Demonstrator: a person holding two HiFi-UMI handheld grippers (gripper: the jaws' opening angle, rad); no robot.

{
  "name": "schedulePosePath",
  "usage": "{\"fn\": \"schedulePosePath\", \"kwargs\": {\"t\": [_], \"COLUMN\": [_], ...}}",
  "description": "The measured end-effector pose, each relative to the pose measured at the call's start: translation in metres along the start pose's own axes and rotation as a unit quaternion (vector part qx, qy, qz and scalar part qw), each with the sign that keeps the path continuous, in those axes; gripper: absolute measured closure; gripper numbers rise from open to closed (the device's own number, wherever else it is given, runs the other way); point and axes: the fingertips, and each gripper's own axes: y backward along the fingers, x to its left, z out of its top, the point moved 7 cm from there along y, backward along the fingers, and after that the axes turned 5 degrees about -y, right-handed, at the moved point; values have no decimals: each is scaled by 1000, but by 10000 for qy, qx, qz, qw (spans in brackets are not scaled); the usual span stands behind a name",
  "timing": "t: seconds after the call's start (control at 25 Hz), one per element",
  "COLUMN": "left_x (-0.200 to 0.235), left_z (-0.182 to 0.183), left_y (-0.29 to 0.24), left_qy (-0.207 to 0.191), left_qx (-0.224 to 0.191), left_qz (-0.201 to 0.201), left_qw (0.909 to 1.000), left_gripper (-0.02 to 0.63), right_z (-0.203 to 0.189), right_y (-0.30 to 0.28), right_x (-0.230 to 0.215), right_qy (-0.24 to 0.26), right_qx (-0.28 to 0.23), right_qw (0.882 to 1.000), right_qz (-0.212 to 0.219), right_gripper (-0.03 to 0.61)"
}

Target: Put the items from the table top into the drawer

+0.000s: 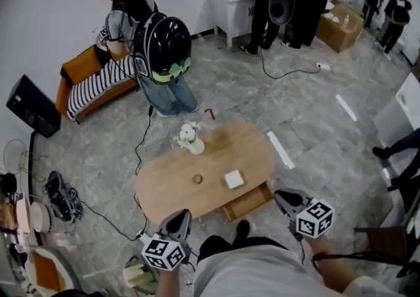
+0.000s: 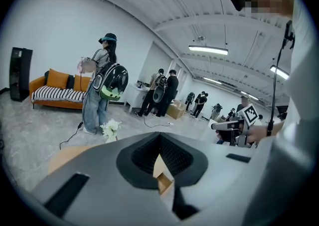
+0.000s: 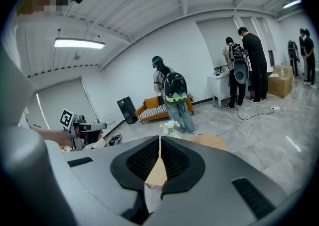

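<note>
1. Head view, nearest the camera: the left gripper (image 1: 176,222) is held low at the near left. Its tips are just short of the near edge of the oval light-wood table (image 1: 164,187). In the left gripper view its jaws meet at the tips, with nothing between them.
2. The right gripper (image 1: 287,200) is held at the near right, clear of the table. In the right gripper view its jaws are closed pad to pad and hold nothing.
3. A shallow wooden drawer (image 1: 249,202) stands pulled out from the table's near-right edge, between the two grippers and closer to the right one. What it holds cannot be made out.
4. On the table top, a white square block (image 1: 234,179) lies just behind the drawer. A small brown ring (image 1: 197,179) lies to its left, apart from it. Neither gripper touches either item.
5. At the table's far-left edge, white flowers in a white vase (image 1: 189,138) stand upright.
6. On the grey marbled floor (image 1: 308,112) beyond the table lie a small red object (image 1: 210,113) and a black cable (image 1: 139,145).
7. Farther off, a person wearing a glossy black dome backpack (image 1: 164,43) stands beside an orange sofa with a striped cover (image 1: 98,86). A black speaker (image 1: 31,105) stands at the left wall.
8. Farthest off, people stand at a white cabinet (image 1: 230,8), with a brown cardboard box (image 1: 340,25) to its right.
</note>
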Motion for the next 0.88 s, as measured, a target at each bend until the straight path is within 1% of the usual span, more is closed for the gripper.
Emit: {"fn": "schedulePosePath", "kwargs": {"t": [0.24,0.36,0.56,0.76,0.88], "left_x": [17,29,56,88,103], "left_z": [4,9,13,13,14], "left_y": [-14,-24,-42,-56,-70], "left_qy": [-23,-55,-75,-131,-227], "left_qx": [159,317,498,666,723], "left_qz": [30,111,111,-35,-248], "left_qw": [9999,9994,9987,9977,9968], "left_gripper": [614,614,614,613,612], "right_z": [0,1,2,-2,-1], "right_y": [-20,-32,-50,-70,-86], "right_x": [-3,-2,1,9,8], "right_qy": [-175,-219,-372,-542,-593], "right_qx": [33,66,50,-5,33], "right_qw": [9998,9997,9990,9973,9967], "right_qz": [7,-9,-237,-485,-561], "right_gripper": [543,543,543,543,543]}}
